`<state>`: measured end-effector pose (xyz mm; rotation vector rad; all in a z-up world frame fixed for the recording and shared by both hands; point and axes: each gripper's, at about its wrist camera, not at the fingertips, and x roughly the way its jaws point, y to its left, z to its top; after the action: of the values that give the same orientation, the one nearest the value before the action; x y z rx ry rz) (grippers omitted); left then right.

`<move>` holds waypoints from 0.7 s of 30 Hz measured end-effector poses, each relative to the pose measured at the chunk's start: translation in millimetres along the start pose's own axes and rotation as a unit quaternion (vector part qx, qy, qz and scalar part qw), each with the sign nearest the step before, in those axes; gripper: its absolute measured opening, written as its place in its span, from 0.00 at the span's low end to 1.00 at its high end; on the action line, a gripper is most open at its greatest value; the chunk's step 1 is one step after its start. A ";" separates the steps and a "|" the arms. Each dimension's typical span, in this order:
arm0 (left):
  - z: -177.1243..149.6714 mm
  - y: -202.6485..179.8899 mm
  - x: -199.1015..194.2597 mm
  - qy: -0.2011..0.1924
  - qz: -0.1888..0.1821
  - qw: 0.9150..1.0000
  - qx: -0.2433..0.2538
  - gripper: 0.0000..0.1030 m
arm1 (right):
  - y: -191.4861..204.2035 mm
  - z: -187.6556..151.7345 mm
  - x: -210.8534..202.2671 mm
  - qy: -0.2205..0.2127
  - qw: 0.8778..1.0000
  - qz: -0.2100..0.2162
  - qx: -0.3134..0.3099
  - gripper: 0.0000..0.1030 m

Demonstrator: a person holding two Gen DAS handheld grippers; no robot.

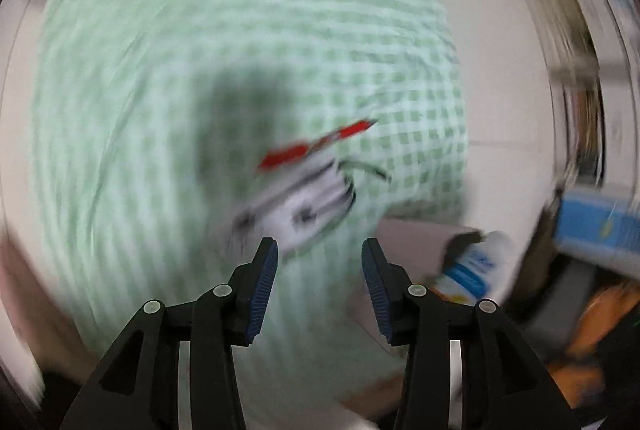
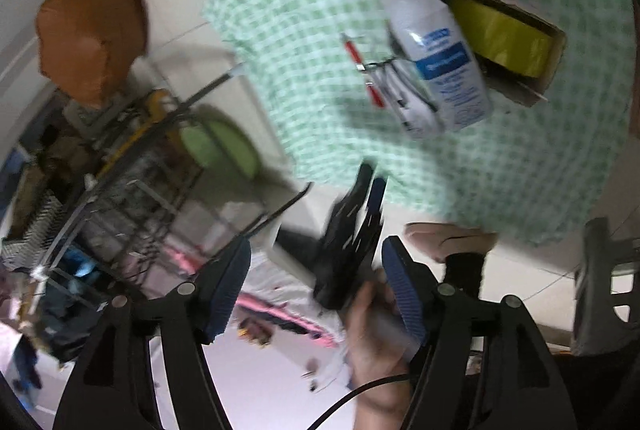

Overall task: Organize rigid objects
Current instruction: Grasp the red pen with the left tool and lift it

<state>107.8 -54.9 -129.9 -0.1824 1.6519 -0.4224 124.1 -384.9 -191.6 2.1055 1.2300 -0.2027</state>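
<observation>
A green-checked cloth (image 1: 200,50) covers the table. On it lies a small white-and-red packet with a wire tie (image 1: 304,190), blurred, just ahead of my open, empty left gripper (image 1: 319,250). In the right wrist view the same packet (image 2: 384,86) lies beside a white bottle with a blue label (image 2: 436,50), next to an open cardboard box (image 2: 536,86) holding a yellow tape roll (image 2: 508,34). My right gripper (image 2: 316,262) is open and empty, off the cloth's edge. The left gripper (image 2: 352,226) shows there, held in a hand.
The white bottle also shows at the lower right of the left wrist view (image 1: 476,262), by a blue-and-white box (image 1: 600,226). Beyond the cloth (image 2: 440,170) are a wire rack (image 2: 132,190), an orange-brown bag (image 2: 88,30), a green stool (image 2: 224,146) and a chair (image 2: 604,270).
</observation>
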 end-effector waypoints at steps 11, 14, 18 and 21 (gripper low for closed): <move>53.1 -103.8 104.0 0.059 0.114 0.965 0.230 0.40 | -11.4 13.0 -37.1 -0.016 0.999 0.016 0.029 0.81; 57.9 -112.0 126.7 0.076 0.142 0.950 0.267 0.40 | -18.6 17.3 -35.0 0.002 0.999 0.009 0.036 0.81; 55.4 -107.2 156.1 0.103 0.182 0.937 0.279 0.38 | -19.8 15.8 -32.9 0.013 0.999 0.005 0.030 0.82; 54.7 -99.4 164.8 0.099 0.204 0.940 0.254 0.18 | -21.0 15.2 -33.1 0.010 1.000 0.001 0.029 0.83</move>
<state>127.5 -214.7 -248.8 0.5965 1.6661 -0.5442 92.0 -411.2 -198.2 2.1627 1.2476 -0.2199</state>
